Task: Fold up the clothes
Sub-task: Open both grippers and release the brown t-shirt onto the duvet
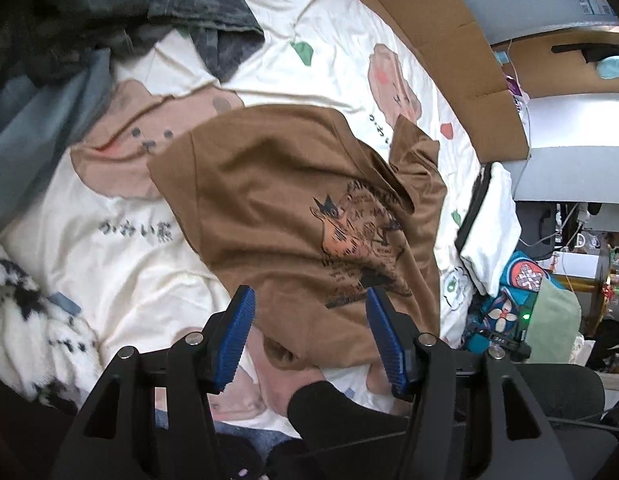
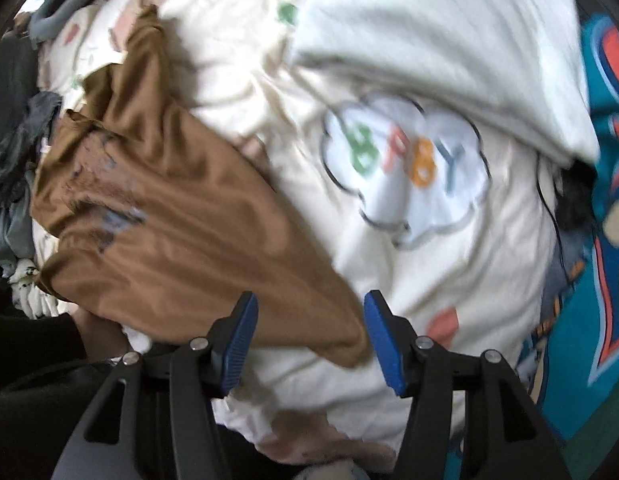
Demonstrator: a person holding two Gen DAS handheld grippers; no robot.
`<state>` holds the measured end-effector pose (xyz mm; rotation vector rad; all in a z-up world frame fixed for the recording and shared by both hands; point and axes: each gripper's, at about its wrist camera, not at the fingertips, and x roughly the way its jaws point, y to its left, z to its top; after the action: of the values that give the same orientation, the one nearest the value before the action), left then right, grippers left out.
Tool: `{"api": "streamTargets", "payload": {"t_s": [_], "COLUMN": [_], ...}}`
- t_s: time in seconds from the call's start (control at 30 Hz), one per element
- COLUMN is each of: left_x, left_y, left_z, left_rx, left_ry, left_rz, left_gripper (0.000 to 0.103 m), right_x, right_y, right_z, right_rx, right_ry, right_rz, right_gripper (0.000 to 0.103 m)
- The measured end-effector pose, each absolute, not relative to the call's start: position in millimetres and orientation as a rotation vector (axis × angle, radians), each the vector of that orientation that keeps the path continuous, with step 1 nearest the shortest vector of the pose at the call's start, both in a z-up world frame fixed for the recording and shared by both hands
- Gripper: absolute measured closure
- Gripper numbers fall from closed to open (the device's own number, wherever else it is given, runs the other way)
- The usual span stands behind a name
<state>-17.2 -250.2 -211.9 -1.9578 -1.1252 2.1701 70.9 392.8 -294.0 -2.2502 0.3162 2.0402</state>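
Note:
A brown T-shirt point(image 1: 293, 200) with a dark cat print lies crumpled on a cream bedcover point(image 1: 121, 264) printed with bears. My left gripper point(image 1: 307, 300) hovers open just above the shirt's near hem, nothing between its blue pads point(image 1: 233, 336). In the right wrist view the same brown T-shirt point(image 2: 181, 232) lies at the left, one corner reaching toward my right gripper point(image 2: 309, 304). That gripper is open, its jaws wide apart over the shirt's near corner and the cream bedcover point(image 2: 449, 280). This view is blurred.
A dark grey garment heap point(image 1: 109, 12) lies at the far left, a fuzzy black-and-white blanket point(image 1: 25, 320) near left. Folded white cloth point(image 1: 489, 232) sits at the right by cardboard point(image 1: 449, 48). A folded white garment point(image 2: 429, 40) and teal patterned fabric point(image 2: 605, 240) lie right. A person's dark sleeve point(image 1: 333, 412) shows below.

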Motion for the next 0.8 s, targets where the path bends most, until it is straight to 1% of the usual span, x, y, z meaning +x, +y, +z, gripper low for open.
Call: {"api": "streamTargets", "payload": {"t_s": [0.2,0.33,0.47,0.63,0.73,0.77,0.8], "left_x": [-25.3,-35.5,-42.6,-51.1,-54.5,-55.7,-57.2], "left_y": [-279.8,-296.9,-314.8,-325.4,-330.7,-331.7,-332.1], "left_z": [-229.4,-244.9,-263.3,-285.8,-298.5,-300.6,-301.2], "left_rx": [-1.963,-1.941,-1.893,-1.866,-1.848,-1.844,-1.84], "left_ry": [-1.168,-1.186,-1.287,-1.345,-1.397,-1.409,-1.411], "left_rz": [2.251,2.324,2.381,2.442,2.47,2.488,2.513], "left_gripper": [0.045,0.045,0.045,0.045,0.045,0.045,0.045], "right_x": [24.1,-6.0,-38.9,-76.3,-95.8,-102.9,-110.0], "right_y": [376.4,360.7,348.6,335.1,325.1,320.4,315.6], "right_z": [-299.7,-306.5,-316.8,-330.9,-341.5,-342.9,-344.3], "right_rx": [-2.193,-2.169,-2.133,-2.071,-2.083,-2.095,-2.107], "right_ry": [0.346,0.319,0.325,0.369,0.403,0.387,0.37], "right_rz": [2.149,2.242,2.318,2.411,2.436,2.453,2.469], "right_gripper": [0.05,0.05,0.05,0.05,0.05,0.05,0.048]}}
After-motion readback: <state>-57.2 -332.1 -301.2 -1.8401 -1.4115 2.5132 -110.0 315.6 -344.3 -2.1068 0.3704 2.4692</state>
